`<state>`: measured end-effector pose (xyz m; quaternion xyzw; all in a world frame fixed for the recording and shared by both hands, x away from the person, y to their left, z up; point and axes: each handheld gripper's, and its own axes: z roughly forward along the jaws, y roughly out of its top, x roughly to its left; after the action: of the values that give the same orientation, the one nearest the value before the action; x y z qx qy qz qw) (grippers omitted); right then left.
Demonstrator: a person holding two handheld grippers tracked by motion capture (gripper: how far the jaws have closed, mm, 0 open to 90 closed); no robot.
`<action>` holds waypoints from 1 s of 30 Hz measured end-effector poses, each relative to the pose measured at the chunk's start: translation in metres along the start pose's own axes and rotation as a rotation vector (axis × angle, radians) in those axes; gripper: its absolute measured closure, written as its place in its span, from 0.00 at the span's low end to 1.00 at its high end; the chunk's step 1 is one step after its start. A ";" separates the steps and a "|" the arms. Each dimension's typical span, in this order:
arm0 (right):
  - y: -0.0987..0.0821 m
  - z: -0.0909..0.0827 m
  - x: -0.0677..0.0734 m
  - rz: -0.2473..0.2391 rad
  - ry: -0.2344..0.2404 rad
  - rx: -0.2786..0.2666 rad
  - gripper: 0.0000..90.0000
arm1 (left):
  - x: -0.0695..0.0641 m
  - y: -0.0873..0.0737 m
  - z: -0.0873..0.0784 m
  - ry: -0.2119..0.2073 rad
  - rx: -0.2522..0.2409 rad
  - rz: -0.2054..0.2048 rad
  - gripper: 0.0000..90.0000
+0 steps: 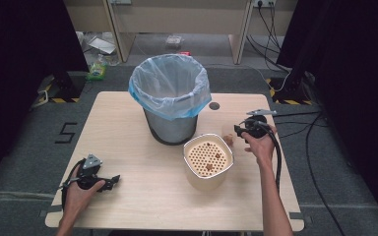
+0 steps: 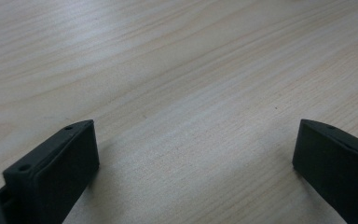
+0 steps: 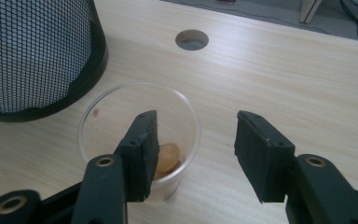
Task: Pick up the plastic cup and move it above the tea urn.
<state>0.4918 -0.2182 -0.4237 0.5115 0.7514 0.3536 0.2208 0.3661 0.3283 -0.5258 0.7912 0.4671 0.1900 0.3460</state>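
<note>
Step in hand: you are bringing the right gripper (image 3: 193,154) onto the clear plastic cup (image 3: 137,126); by the look of it, a pickup of the cup.
Cup position: it stands upright on the desk (image 1: 128,147), just right of the mesh bin (image 1: 170,98) and behind the cream perforated container (image 1: 207,160), near the cable hole (image 3: 192,39). Brownish food pieces (image 3: 168,156) lie at its bottom.
Right gripper state: jaws stand apart, not yet pressing. One jaw sits over the cup's mouth, the other outside its right wall; the near wall lies between them.
Left gripper state: the left gripper (image 2: 193,154) rests at the desk's near left corner, jaws wide apart, bare wood between them.
Technique: the cup is thin and will likely flex. Lower the gripper until the pads overlap the rim well, then close gently on the wall. Keep the inner jaw off the food. Lift straight up and keep the cup level, or the pieces may spill.
Bin note: its liner (image 1: 170,81) is pale blue; the mouth is open.
Writing: a dark mark like a "5" on the floor (image 1: 66,132). No brand or label is readable on the cup, bin or container.
</note>
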 end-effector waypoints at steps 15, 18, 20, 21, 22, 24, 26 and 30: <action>-0.004 0.022 -0.001 -0.007 0.019 0.057 0.75 | 0.000 0.000 0.000 0.000 0.001 0.000 0.00; -0.007 0.024 0.001 -0.028 0.031 0.074 0.83 | 0.000 0.000 0.000 0.000 0.001 0.000 0.00; -0.008 0.024 0.001 -0.037 0.032 0.076 0.85 | 0.000 0.000 0.000 0.000 0.000 0.000 0.00; -0.009 0.024 0.001 -0.047 0.032 0.070 0.88 | 0.000 0.000 0.000 0.000 0.000 0.000 0.00; -0.010 0.022 0.001 -0.048 0.038 0.068 0.89 | 0.000 0.000 0.000 -0.001 -0.001 0.000 0.00; -0.010 0.020 0.001 -0.041 0.051 0.062 0.90 | 0.000 0.000 0.000 -0.001 -0.001 0.000 0.00; -0.010 0.020 0.001 -0.046 0.057 0.050 0.91 | 0.000 0.000 0.000 0.000 0.000 0.000 0.00; -0.008 0.013 0.002 -0.087 0.046 0.008 0.95 | 0.000 0.000 0.000 0.000 0.000 0.000 0.00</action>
<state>0.4949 -0.2146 -0.4382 0.4709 0.7793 0.3522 0.2165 0.3661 0.3283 -0.5258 0.7912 0.4672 0.1899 0.3459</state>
